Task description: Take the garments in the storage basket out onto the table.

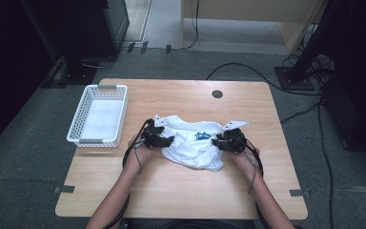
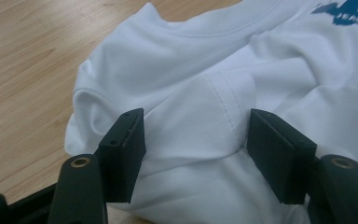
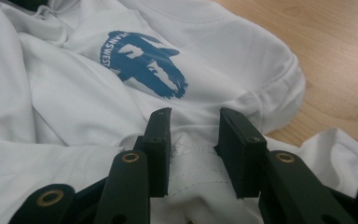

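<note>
One white T-shirt (image 1: pixel 193 143) with a blue printed logo (image 3: pixel 144 63) is lying crumpled around the middle of the wooden bench (image 1: pixel 181 191). Two grippers are working it, one from each side. The left gripper (image 2: pixel 196 140) is sitting with its jaws spread and a hemmed fold of cloth bulging between them; can't tell if the pads are actually pressing on it. The right gripper (image 3: pixel 193 140) is pinching a stitched fold between much narrower jaws. One empty white plastic basket (image 1: pixel 97 117) is sitting at the bench's left side, well apart from the shirt.
</note>
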The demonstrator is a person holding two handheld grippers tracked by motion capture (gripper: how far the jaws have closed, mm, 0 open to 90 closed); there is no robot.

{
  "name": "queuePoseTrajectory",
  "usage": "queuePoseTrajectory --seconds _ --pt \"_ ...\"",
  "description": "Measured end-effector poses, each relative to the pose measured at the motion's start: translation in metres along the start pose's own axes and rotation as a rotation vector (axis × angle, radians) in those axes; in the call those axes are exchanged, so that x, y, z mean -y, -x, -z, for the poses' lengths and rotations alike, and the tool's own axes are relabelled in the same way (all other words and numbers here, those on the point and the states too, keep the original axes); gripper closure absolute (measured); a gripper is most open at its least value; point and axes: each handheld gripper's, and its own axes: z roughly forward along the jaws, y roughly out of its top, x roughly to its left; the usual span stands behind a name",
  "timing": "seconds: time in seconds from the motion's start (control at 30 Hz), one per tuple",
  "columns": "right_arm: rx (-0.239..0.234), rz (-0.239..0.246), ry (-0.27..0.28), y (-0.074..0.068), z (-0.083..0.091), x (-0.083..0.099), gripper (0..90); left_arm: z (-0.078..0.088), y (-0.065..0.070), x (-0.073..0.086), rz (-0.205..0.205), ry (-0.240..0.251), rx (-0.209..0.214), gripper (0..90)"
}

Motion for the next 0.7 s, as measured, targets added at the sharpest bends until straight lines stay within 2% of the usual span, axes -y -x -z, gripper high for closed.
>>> queuePoseTrajectory --seconds 0.2,0.27,0.7 --pt "0.024 0.003 -0.014 0.006 0.005 0.006 64.3 0.004 -0.008 0.008 0.031 0.013 -0.020 36.1" --pt "0.041 -0.008 -0.010 0.012 0.009 0.010 62.9 0.006 -0.014 0.012 0.059 0.020 -0.022 36.1" --pt "0.069 -0.041 -0.020 0.026 0.025 0.025 60.9 0.010 -0.029 0.020 0.086 0.036 -0.057 36.0"
